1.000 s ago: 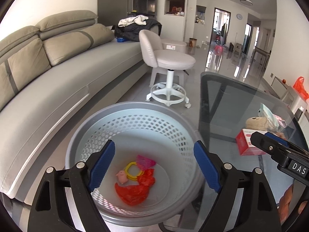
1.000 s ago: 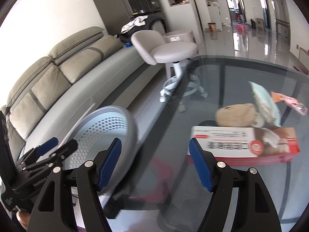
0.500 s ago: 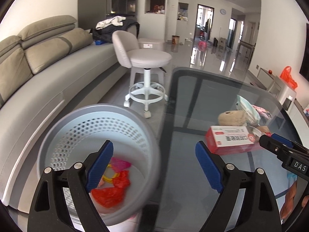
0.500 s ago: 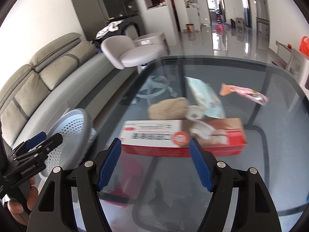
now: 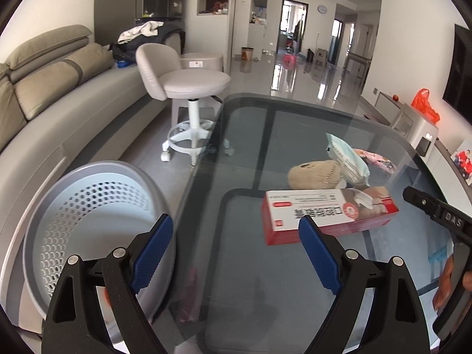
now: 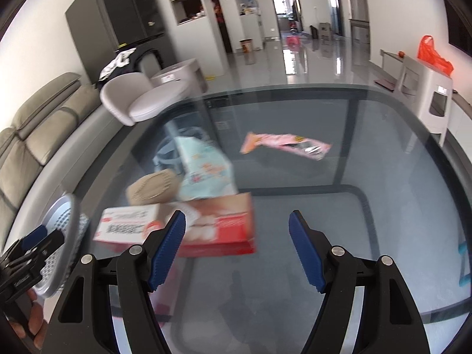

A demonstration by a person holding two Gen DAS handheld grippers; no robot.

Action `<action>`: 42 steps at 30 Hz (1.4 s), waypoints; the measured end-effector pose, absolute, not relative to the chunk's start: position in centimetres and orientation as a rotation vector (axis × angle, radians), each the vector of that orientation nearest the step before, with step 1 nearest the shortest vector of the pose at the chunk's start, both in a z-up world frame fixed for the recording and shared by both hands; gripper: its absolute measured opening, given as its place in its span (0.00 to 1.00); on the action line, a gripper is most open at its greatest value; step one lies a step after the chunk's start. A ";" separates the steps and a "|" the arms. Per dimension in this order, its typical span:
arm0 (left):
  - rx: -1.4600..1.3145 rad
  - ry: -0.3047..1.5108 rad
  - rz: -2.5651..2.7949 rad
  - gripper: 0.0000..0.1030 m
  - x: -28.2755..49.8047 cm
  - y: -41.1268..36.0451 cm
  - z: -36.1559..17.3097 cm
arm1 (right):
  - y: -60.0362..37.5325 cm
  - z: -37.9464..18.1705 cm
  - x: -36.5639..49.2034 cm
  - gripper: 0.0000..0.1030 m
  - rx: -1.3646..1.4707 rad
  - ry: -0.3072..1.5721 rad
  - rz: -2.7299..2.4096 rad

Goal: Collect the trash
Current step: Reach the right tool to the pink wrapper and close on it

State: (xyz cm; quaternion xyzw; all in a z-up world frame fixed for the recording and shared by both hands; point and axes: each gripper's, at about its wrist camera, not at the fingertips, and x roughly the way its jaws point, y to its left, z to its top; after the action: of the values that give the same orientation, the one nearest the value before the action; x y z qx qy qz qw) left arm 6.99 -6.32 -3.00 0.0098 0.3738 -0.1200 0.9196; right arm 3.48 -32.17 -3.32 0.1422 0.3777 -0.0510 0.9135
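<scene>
Left wrist view: left gripper [image 5: 236, 246] w/ jaws spread wide, nothing between them, above the glass table [image 5: 295, 124]. Red-and-white carton [image 5: 330, 211] lies flat on the glass, just beyond the right pad; perforated grey bin [image 5: 88, 206] stands on the floor beside the table edge. Carton looks light, stiff, likely hollow; best gripped across its narrow width, near mid-length.

Right wrist view (motion-blurred): right gripper [image 6: 237, 249] also parted, empty. Carton [image 6: 177, 227] sits left of the gap, touching a tan knit ball [image 6: 153, 188] and a pale-blue soft pack [image 6: 203, 171]. Pink wrapper [image 6: 284, 144] lies well apart; thin, limp, prob. slippery on glass; pinch at a raised end.
</scene>
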 end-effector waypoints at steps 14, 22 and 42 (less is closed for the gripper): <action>0.055 0.771 -0.268 0.83 10.4 -10.9 -3.1 | -37.5 -5.0 9.7 0.68 0.205 0.784 -0.150; 0.059 0.777 -0.276 0.83 12.5 -12.7 -3.6 | -37.6 -5.9 13.6 0.67 0.061 0.819 -0.106; 0.066 0.781 -0.283 0.83 12.4 -12.8 -3.4 | -38.1 -8.9 18.0 0.65 0.034 0.915 -0.029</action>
State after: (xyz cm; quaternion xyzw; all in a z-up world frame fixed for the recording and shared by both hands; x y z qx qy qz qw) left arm 12.40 -12.81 -3.39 0.0319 0.3791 -0.1376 0.9145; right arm 18.04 -38.15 -8.94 0.0164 0.4416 -0.0142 0.8970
